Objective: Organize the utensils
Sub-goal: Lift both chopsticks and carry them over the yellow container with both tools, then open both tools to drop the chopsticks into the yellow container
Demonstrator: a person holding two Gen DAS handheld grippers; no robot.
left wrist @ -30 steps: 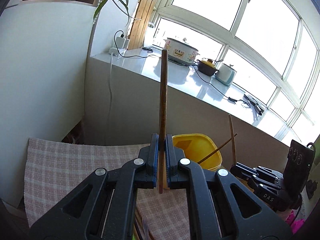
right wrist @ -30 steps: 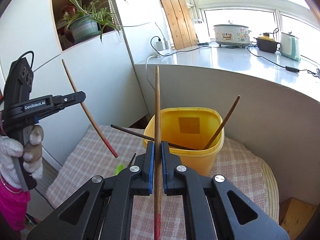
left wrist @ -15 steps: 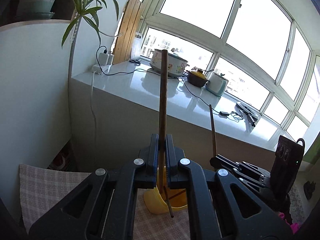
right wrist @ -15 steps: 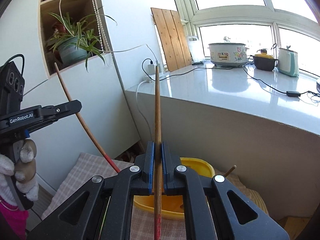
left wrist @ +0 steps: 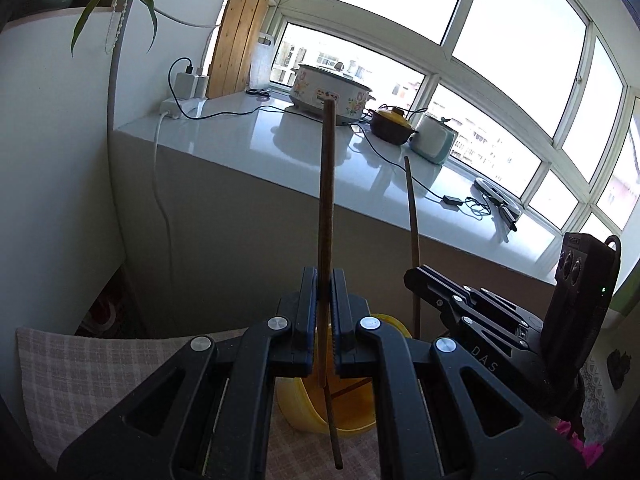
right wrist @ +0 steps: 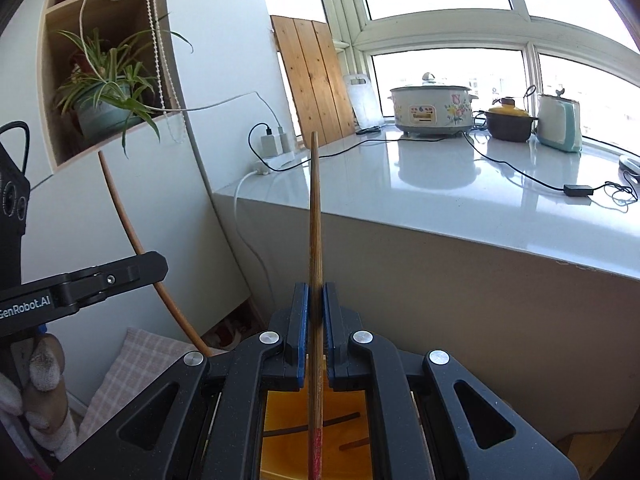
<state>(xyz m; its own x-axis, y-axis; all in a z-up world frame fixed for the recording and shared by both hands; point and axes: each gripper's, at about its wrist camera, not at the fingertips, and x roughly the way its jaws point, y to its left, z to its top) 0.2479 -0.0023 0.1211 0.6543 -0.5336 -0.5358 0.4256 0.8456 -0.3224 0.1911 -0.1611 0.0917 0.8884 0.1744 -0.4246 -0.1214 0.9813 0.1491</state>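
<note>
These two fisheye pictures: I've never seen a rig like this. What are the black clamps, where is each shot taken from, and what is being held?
There is no robot here. A person holds a hand-operated clamp tool in each hand, and a camera on each tool looks forward along its two fingers.

In the left wrist view the left tool is shut on a dark chopstick that stands nearly upright. The right tool appears at the lower right of that view.

In the right wrist view the right tool is shut on a lighter chopstick with a red tip. The left tool shows at the left edge, with a gloved hand below it.

Under both tools sits a yellow tub with a few chopsticks already inside, on a checked cloth. Behind is a white counter with a cooker, a pot and a kettle.
</note>
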